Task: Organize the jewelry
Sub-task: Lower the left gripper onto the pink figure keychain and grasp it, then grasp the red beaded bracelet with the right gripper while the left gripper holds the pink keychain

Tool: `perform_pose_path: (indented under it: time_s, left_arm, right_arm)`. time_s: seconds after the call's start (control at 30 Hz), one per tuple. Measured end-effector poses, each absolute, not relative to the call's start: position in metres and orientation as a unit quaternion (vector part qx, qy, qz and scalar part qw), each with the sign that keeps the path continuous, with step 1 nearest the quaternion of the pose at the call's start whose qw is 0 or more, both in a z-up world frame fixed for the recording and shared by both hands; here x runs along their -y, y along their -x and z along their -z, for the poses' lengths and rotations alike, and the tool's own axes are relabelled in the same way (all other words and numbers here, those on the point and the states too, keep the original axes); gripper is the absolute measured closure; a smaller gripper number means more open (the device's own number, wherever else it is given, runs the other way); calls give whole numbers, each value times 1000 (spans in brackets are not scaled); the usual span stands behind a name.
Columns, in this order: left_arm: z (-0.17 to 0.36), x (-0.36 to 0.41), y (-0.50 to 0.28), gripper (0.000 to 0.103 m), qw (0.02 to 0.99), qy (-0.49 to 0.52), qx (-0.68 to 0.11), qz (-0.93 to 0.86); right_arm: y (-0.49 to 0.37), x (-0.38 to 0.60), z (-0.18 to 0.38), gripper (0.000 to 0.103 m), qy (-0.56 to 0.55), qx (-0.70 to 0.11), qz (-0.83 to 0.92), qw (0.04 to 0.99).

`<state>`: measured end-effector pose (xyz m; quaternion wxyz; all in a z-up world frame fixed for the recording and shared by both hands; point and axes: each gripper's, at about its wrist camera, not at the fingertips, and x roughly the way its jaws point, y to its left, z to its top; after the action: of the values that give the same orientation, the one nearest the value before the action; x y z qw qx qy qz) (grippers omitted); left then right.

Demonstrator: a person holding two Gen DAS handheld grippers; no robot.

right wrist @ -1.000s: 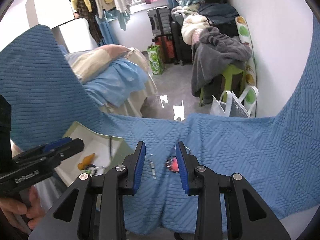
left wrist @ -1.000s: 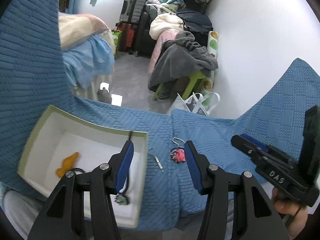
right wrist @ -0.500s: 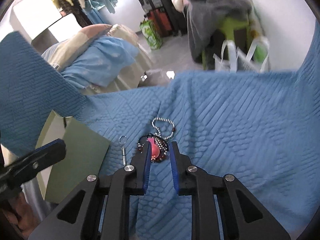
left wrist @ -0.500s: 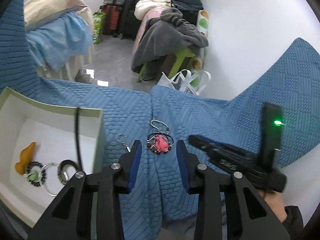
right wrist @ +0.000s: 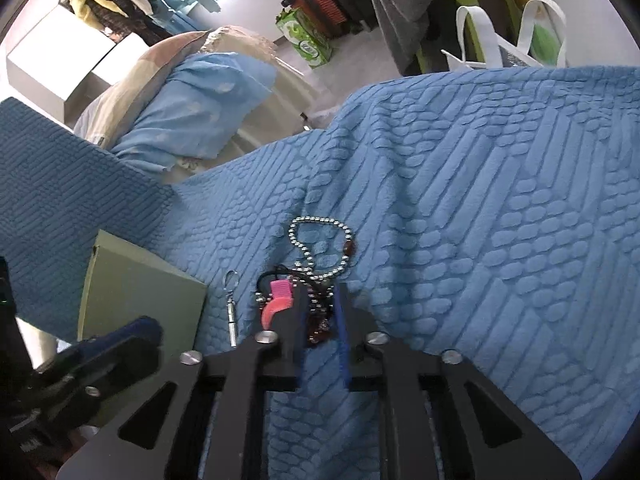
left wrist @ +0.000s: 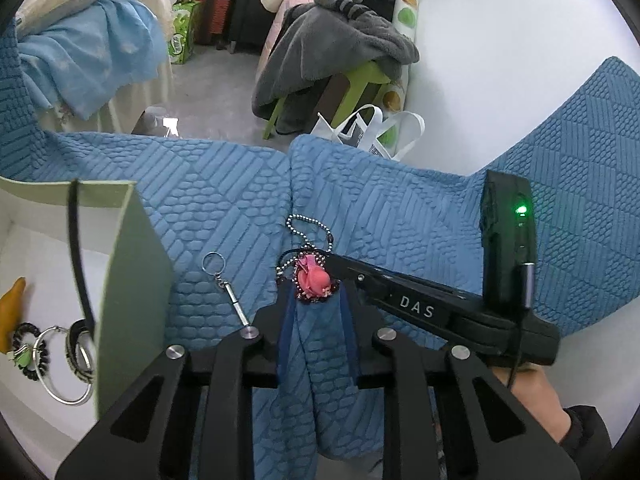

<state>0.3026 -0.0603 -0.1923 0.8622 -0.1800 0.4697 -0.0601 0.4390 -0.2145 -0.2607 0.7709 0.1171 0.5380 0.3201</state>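
Observation:
A pink charm on a silver ball chain with a dark beaded ring (left wrist: 313,278) lies on the blue quilted blanket (left wrist: 224,216). My left gripper (left wrist: 316,300) is open, its fingers either side of the charm. My right gripper (right wrist: 320,300) reaches in from the right, narrowly open, its fingertips (right wrist: 298,300) straddling the same charm (right wrist: 280,300). A small silver keychain tool (left wrist: 228,284) lies just left of the charm. The pale green box (left wrist: 132,272) at the left holds bracelets (left wrist: 56,356) and an orange piece (left wrist: 10,304).
The blanket's far edge drops to a grey floor. Beyond stand a green stool under grey clothes (left wrist: 332,52), a white tote bag (left wrist: 372,128), a bed with blue bedding (left wrist: 92,40) and suitcases. The white wall is at the right.
Both grippers moved forward and down onto the pink charm. The left jaws narrowed from wide open. The right fingertips now reach the charm.

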Motion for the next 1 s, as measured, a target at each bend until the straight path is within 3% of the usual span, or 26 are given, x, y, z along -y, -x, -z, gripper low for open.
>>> perform_pose_path:
  time_s: [0.33,0.57,0.83,1.0]
  left_arm:
    - [227,78,-322,79,849,157,-500,68]
    - [236,91,-330,73,859,110,-497,54]
    - [242,91,-335,73,865,115,-486,49]
    - [241,91,-333,79,867,113,-483,46]
  right_arm:
    - [-434,225,257,100,-146,-533,-329,765]
    - [-437,234,259,100,-173,-534,-324,761]
    - [-439,241,263,100,-189,-540,-321,755]
    - [-437,240,260,100,-181,-538,-326,756]
